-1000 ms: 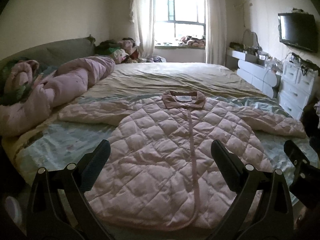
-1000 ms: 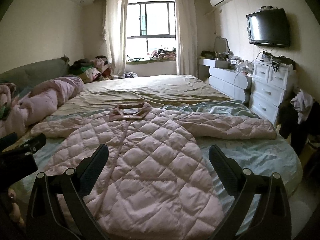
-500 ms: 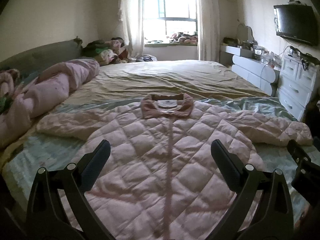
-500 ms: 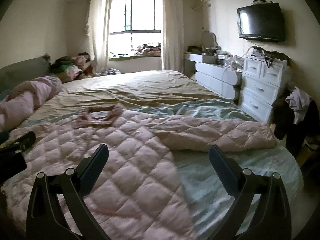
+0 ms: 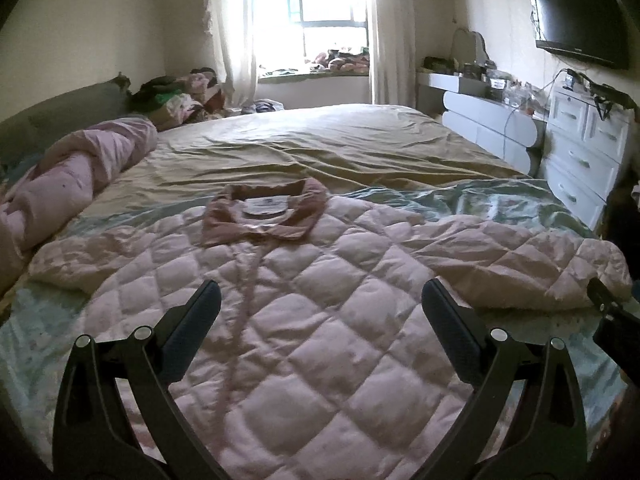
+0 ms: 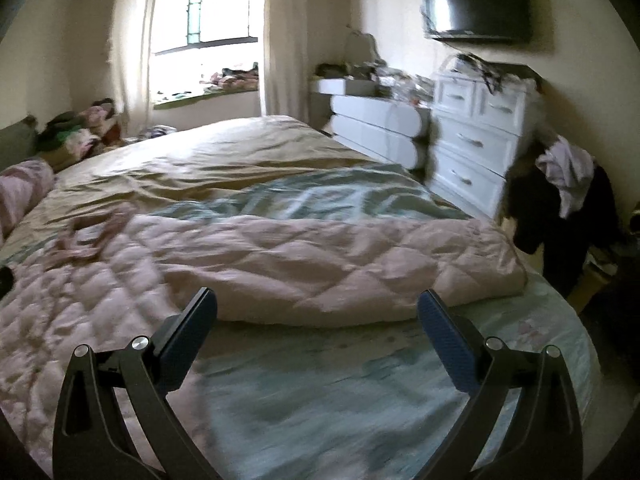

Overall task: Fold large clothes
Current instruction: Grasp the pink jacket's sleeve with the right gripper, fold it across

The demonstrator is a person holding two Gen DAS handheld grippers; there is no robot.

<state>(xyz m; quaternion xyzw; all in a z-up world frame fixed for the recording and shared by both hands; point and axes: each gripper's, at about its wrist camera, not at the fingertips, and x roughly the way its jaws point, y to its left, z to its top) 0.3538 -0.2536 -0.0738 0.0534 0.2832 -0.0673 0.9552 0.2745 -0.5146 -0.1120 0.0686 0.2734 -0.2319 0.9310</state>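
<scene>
A pink quilted jacket [image 5: 320, 320] lies spread flat, front up, across the near part of a wide bed [image 5: 328, 148], its darker pink collar [image 5: 264, 216] toward the far side and a narrow placket running down the middle. Its right sleeve [image 6: 340, 268] stretches out to the right, puffy and diamond-stitched, its cuff ending near the bed's rounded right edge; a bare strip of pale blue-green sheet [image 6: 360, 380] lies between that sleeve and the near edge. The far half of the bed is an open stretch of wrinkled tan sheet. A rolled pink duvet [image 5: 80, 168] lies along the left side. The left gripper [image 5: 320, 304] hovers over the jacket's body, its fingers [image 5: 196, 320] spread wide and holding nothing. The right gripper [image 6: 316, 308] hangs just near of the right sleeve, fingers [image 6: 444, 332] likewise wide apart and empty. To the right of the bed stands a white chest of drawers [image 6: 480, 136], with dark clothing [image 6: 560, 216] heaped beside it, leaving a narrow floor gap.
</scene>
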